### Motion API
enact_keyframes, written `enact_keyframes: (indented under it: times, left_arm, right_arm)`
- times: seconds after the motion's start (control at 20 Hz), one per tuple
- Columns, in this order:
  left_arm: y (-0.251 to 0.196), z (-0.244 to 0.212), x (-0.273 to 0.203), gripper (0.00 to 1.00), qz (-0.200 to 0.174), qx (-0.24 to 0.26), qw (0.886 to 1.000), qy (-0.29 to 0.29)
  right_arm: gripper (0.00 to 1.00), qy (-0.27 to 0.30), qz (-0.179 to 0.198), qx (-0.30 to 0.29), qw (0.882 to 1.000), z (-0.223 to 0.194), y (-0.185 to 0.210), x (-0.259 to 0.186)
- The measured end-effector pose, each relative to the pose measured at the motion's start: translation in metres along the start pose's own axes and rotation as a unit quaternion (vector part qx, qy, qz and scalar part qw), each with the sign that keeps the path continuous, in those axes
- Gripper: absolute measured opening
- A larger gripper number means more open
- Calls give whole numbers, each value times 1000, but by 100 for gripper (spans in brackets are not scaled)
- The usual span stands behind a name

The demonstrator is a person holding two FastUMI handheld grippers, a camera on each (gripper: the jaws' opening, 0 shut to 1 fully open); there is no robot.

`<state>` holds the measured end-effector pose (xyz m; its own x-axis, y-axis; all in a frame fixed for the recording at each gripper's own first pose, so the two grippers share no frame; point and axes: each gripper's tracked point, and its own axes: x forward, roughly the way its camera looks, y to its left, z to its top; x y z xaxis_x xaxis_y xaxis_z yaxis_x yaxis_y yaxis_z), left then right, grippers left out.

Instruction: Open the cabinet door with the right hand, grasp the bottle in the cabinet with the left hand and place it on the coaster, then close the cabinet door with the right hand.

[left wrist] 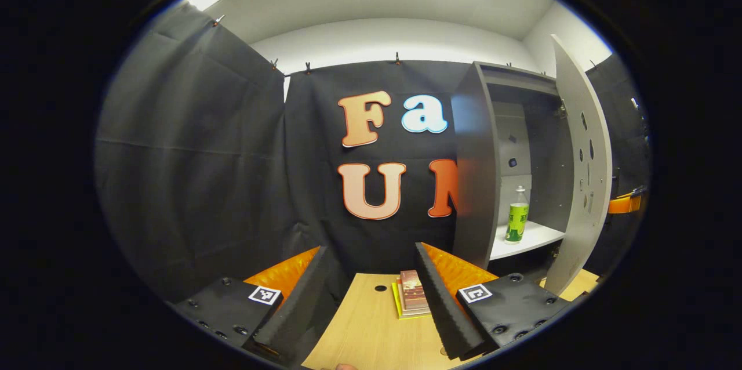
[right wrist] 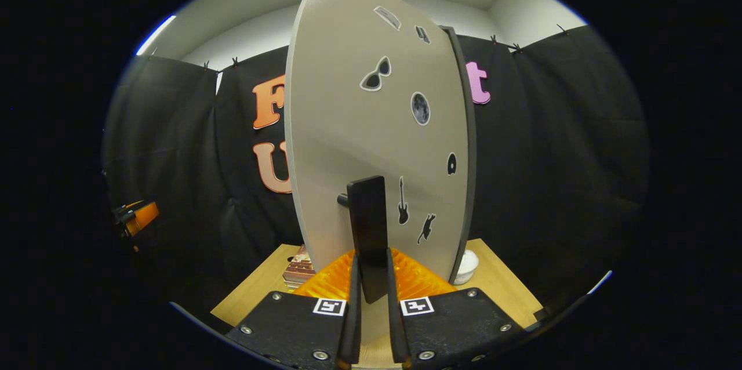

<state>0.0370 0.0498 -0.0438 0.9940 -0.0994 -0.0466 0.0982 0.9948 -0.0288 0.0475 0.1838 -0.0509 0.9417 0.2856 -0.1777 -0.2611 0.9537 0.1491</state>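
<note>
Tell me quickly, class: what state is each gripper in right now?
Left gripper: jaws open, holding nothing, above the table.
Right gripper: jaws closed on the black door handle of the open cabinet door.

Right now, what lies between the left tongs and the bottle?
In the left gripper view, only open air separates the left tongs from the bottle; the cabinet door stands open beside it.

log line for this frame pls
phase: door open | right gripper: shut on door handle | left gripper: open, empty | bottle: upright on cabinet shelf | next: left reaches for bottle
</note>
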Motion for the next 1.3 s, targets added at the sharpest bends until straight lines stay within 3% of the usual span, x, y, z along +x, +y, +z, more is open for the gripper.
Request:
enact_keyframes:
  times: [0.35,0.55,0.9,1.0,1.1,1.15,1.3]
  left_arm:
    - [-59,-1,13,97,-55,-16,998,3]
    - [-74,-3,16,94,-61,-10,998,6]
    - [-104,-10,23,95,-70,-19,997,17]
    - [-115,-13,29,94,-74,-20,997,21]
    - [-126,-17,32,98,-79,-21,996,25]
    - [-132,-18,34,98,-81,-21,996,26]
    - [-154,-21,37,96,-88,-23,995,29]
  right_arm:
    - [10,-1,-63,-12,998,0,-45,-24]
    - [6,-6,-90,-2,996,2,-69,-37]
    - [3,-15,-148,-4,989,6,-144,-60]
    - [8,-18,-157,-3,987,8,-163,-70]
    - [7,-22,-156,12,987,7,-172,-73]
    - [3,-25,-154,20,988,7,-175,-75]
    - [3,-27,-143,20,989,4,-184,-77]
